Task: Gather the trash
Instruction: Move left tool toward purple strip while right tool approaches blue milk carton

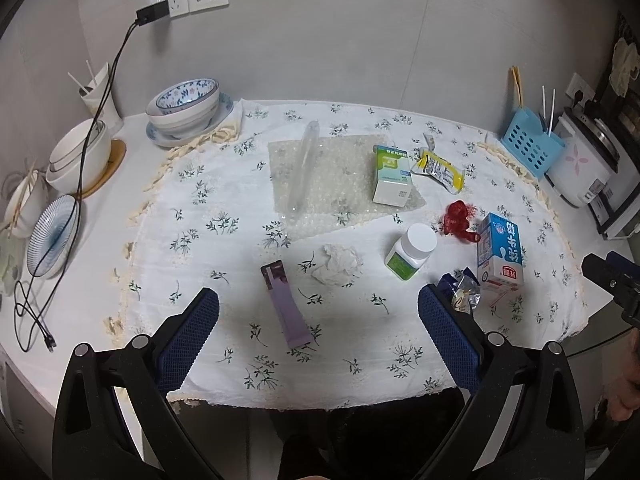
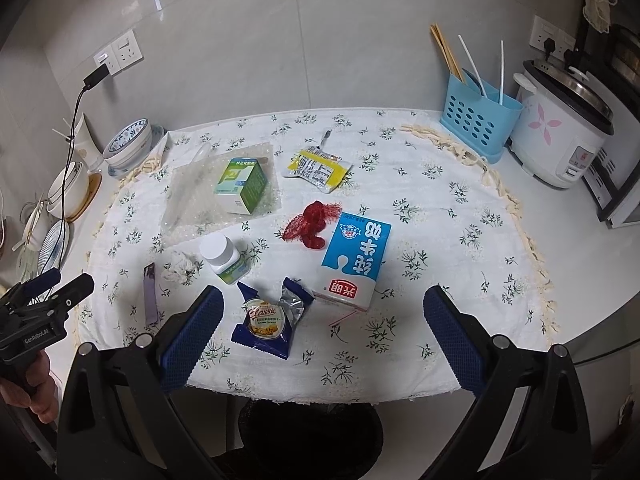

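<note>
Trash lies scattered on a floral cloth (image 1: 224,248). A purple sachet (image 1: 282,304) lies just ahead of my open left gripper (image 1: 318,312), with a crumpled tissue (image 1: 338,264) and a white pill bottle (image 1: 412,252) beyond. In the right wrist view a blue cookie wrapper (image 2: 270,318) lies between the fingers of my open right gripper (image 2: 324,316), and a blue milk carton (image 2: 354,260) lies just past it. Further back are a red net (image 2: 312,224), a yellow packet (image 2: 318,168), a green box (image 2: 242,186) on bubble wrap (image 1: 332,184) and a clear tube (image 1: 304,164). A black bin (image 2: 312,436) stands below the table edge.
Stacked bowls (image 1: 186,108), white bowls (image 1: 78,156) and a striped plate (image 1: 52,236) crowd the left counter, with a black cable (image 1: 80,168) hanging from wall sockets. A blue utensil holder (image 2: 478,120) and a rice cooker (image 2: 560,136) stand at the right.
</note>
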Demonstrator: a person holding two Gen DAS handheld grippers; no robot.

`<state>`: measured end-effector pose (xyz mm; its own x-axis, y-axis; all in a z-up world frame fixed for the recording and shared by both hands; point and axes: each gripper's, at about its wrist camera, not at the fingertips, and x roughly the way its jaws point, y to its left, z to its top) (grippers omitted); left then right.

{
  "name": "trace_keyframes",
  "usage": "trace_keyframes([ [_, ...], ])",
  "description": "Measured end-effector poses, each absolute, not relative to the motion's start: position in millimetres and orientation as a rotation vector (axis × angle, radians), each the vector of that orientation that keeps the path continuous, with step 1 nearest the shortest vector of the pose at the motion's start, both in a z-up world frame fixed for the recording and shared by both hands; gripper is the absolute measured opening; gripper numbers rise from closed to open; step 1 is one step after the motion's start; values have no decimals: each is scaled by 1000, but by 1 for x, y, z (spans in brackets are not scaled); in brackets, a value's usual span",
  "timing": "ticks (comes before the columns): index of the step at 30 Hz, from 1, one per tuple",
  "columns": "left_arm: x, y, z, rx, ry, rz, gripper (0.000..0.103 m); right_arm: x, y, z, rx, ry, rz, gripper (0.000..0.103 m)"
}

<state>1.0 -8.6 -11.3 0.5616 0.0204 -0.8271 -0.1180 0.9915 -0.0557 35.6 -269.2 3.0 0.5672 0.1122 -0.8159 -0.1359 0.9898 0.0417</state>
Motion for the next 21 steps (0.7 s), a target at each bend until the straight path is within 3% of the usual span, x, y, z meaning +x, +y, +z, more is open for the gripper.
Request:
trace_keyframes([
  [21, -9, -6, -8, -111, 977, 90, 97, 29, -271, 7, -11, 954, 139, 96],
])
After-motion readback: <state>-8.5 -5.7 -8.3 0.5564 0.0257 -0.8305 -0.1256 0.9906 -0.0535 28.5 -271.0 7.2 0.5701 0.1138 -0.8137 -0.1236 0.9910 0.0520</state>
